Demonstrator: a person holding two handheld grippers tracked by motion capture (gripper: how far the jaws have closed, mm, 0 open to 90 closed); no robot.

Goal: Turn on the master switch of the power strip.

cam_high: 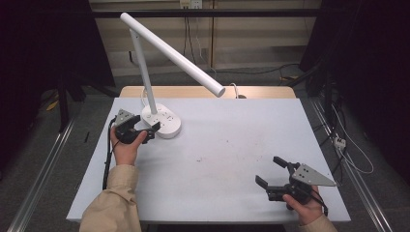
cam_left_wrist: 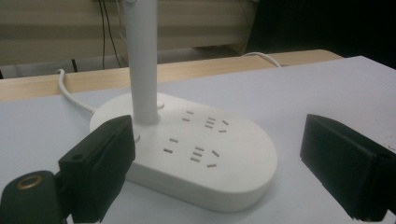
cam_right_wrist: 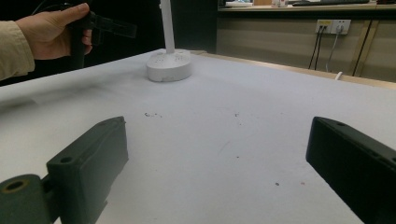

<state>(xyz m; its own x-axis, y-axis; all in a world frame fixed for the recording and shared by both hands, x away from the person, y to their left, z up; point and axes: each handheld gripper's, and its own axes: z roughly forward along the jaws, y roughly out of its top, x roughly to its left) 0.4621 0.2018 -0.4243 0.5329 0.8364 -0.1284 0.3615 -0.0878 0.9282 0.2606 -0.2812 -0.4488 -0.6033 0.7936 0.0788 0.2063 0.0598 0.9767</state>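
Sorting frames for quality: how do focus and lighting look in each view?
High view: even light on the table, dark surroundings, white lamp sharp. Left gripper view: lamp base fairly crisp, the near jaws softer. Right gripper view: near jaws blurred, the lamp base and left gripper dim against a dark background.

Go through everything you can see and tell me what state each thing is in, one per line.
Lamp: upright on its base, head tilted down to the right, not visibly lit.
Lamp base: flat on the table, sockets empty, cord attached.
Left tool: open, jaws at the base, holding nothing.
Right tool: open, empty, over bare table.
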